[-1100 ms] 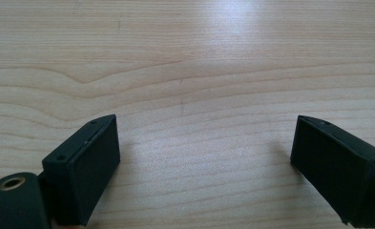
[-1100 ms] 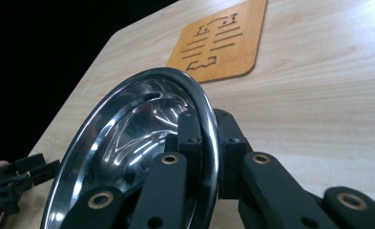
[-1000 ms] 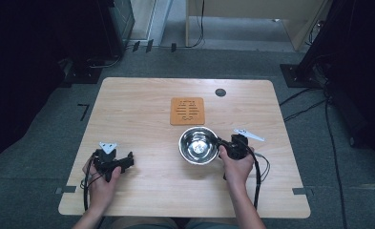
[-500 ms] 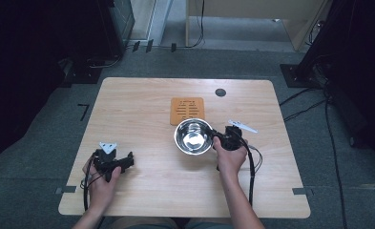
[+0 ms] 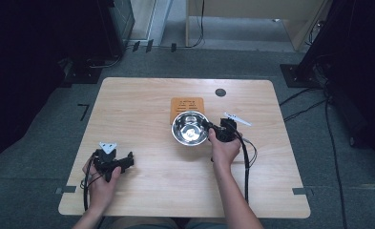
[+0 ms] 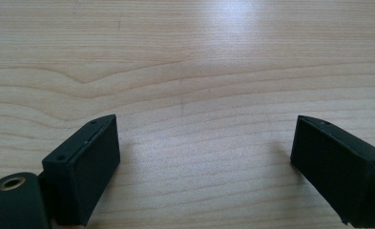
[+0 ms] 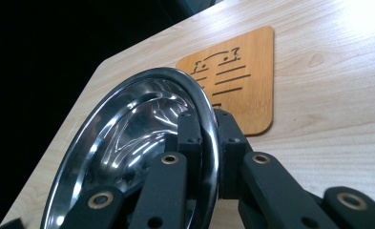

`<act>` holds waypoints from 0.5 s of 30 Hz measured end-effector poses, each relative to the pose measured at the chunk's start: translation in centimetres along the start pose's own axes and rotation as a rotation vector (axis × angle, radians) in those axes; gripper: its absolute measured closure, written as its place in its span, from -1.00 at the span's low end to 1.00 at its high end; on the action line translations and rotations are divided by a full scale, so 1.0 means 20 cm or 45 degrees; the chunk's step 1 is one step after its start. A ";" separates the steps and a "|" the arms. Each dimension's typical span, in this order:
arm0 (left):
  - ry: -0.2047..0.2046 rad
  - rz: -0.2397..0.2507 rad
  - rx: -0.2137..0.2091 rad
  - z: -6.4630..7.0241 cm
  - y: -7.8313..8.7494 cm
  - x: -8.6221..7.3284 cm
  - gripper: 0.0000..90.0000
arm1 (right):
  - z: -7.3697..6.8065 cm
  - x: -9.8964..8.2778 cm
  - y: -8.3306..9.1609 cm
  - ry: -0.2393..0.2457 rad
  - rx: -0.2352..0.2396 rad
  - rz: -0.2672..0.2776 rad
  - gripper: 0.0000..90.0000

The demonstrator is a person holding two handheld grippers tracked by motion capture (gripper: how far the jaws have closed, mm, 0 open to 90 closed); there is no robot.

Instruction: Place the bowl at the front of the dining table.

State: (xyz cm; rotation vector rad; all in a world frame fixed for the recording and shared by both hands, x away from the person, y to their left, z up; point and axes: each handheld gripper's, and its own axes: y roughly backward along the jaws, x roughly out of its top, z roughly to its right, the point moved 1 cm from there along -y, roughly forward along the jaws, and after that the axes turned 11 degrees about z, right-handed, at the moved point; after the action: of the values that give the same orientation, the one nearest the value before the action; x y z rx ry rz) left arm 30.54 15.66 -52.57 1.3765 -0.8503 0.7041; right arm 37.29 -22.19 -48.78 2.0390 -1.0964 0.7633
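A shiny steel bowl [image 5: 189,128] hangs above the table's middle, its far edge over the near end of a brown wooden trivet [image 5: 187,104]. My right gripper [image 5: 210,128] is shut on the bowl's right rim. In the right gripper view the two jaws clamp the bowl's rim [image 7: 209,119], one inside and one outside, with the trivet [image 7: 242,76] just beyond. My left gripper [image 5: 126,162] rests low at the table's front left, open. Its fingers [image 6: 87,167] stand wide apart over bare wood with nothing between them.
The wooden table [image 5: 142,109] has a small dark round grommet [image 5: 220,92] at the back right. Cables trail from both grippers toward the front edge. Dark equipment and floor cables surround the table.
My right gripper has carried the bowl away from the person and a little left, so it now overlaps the trivet's near end. The left gripper has stayed put.
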 end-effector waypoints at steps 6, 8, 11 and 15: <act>-0.001 -0.001 0.000 0.00 0.00 0.00 -0.79 | 0.00 0.00 -0.07 -0.034 -0.020 0.002 0.88; -0.001 -0.001 0.000 0.00 0.00 0.00 -0.79 | -0.01 0.01 -0.09 -0.047 -0.023 -0.003 0.88; -0.001 -0.001 0.000 0.00 0.00 0.00 -0.79 | -0.01 0.01 -0.13 -0.037 -0.033 -0.005 0.88; -0.001 -0.001 0.000 0.00 0.00 0.00 -0.79 | -0.03 0.02 -0.18 -0.035 -0.045 -0.006 0.88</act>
State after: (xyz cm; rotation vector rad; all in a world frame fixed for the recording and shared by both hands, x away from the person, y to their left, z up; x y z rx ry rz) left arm 30.53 15.67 -52.57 1.3774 -0.8507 0.7030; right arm 40.53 -20.46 -49.22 2.0273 -1.1128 0.7104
